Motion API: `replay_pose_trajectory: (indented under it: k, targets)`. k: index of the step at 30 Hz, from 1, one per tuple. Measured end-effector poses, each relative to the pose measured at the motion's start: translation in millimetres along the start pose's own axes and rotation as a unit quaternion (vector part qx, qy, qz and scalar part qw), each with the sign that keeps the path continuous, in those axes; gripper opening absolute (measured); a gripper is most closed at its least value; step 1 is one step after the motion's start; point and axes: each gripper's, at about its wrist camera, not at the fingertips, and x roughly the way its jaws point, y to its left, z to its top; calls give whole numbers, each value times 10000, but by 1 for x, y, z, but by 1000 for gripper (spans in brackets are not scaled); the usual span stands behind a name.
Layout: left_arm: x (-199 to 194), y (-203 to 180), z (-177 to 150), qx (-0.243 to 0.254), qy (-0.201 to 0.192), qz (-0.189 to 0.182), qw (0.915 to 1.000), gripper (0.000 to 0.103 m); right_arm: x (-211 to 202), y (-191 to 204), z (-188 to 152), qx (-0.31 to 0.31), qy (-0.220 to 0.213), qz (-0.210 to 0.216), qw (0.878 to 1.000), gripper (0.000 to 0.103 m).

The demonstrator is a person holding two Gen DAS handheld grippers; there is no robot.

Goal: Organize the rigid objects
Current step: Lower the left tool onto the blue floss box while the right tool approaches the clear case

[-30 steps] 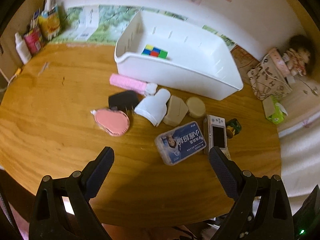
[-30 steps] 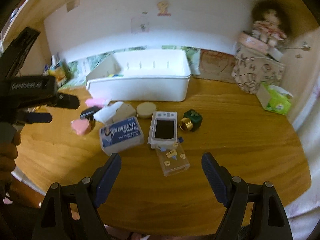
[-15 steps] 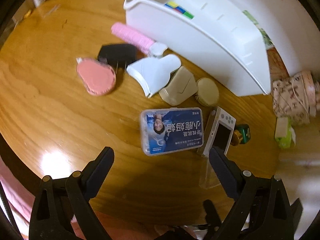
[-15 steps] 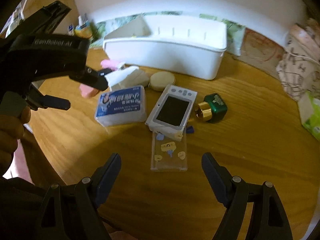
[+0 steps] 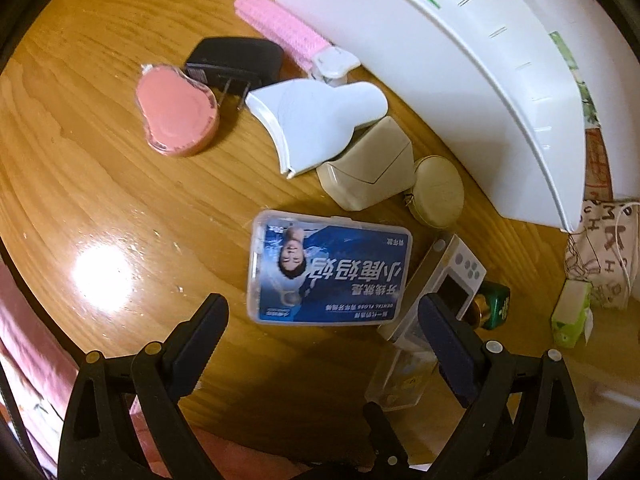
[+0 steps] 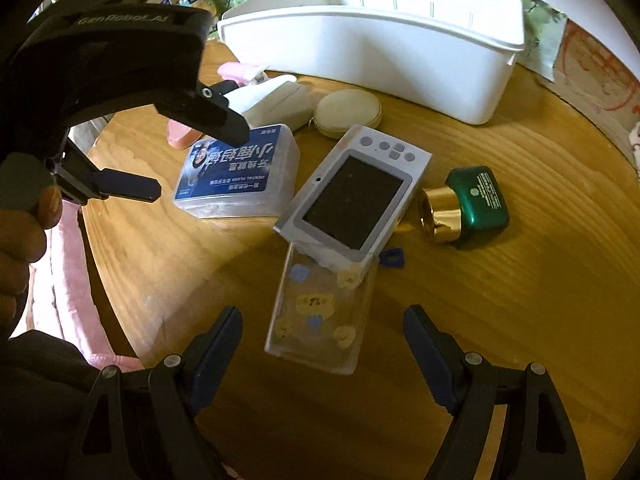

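On the round wooden table (image 5: 100, 200) lies a blue dental floss box (image 5: 330, 268), and my left gripper (image 5: 322, 312) hangs open just over its near edge. The right wrist view shows that same gripper (image 6: 198, 164) above the box (image 6: 240, 184). My right gripper (image 6: 322, 316) is open, its fingers on either side of a clear plastic case (image 6: 316, 336) with small picks inside. A grey handheld console (image 6: 352, 196) rests partly on that case. Behind stands the white bin (image 5: 480, 80), with a coloured cube showing inside.
Near the bin lie a pink brush (image 5: 280, 28), a black plug (image 5: 236, 60), a pink heart-shaped case (image 5: 176, 116), a white piece (image 5: 316, 120), a beige case (image 5: 368, 168) and a round compact (image 5: 438, 192). A green bottle (image 6: 476, 200) lies right of the console. The table edge is close below.
Both grippers have sunk toward the table and rolled. The left has closed in over the floss box, the right over the clear case. Both stay open.
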Motion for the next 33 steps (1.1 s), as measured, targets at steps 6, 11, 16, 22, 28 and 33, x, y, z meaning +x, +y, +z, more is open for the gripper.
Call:
replay_pose_trajectory:
  k: [6, 11, 16, 22, 28, 33]
  targets:
    - [17, -6, 13, -180, 288, 183, 9993, 97, 6, -14, 6, -20, 142, 209, 9997, 83]
    - [26, -9, 23, -317, 416, 312, 9981, 97, 6, -18, 12, -180, 134, 227, 9995, 81]
    - [34, -13, 32, -341, 498, 391, 9974, 97, 8, -17, 20, -342, 137, 182, 9992, 80]
    - [45, -21, 35, -263, 556, 441, 9971, 98, 15, -10, 22, -475, 144, 157, 9986, 73]
    - [59, -33, 34, -80, 615, 566, 9965, 97, 19, -3, 23, -501, 172, 130, 9985, 65]
    - [60, -40, 30, 113, 557, 539, 9969, 97, 12, -6, 20, -480, 225, 75, 9986, 61]
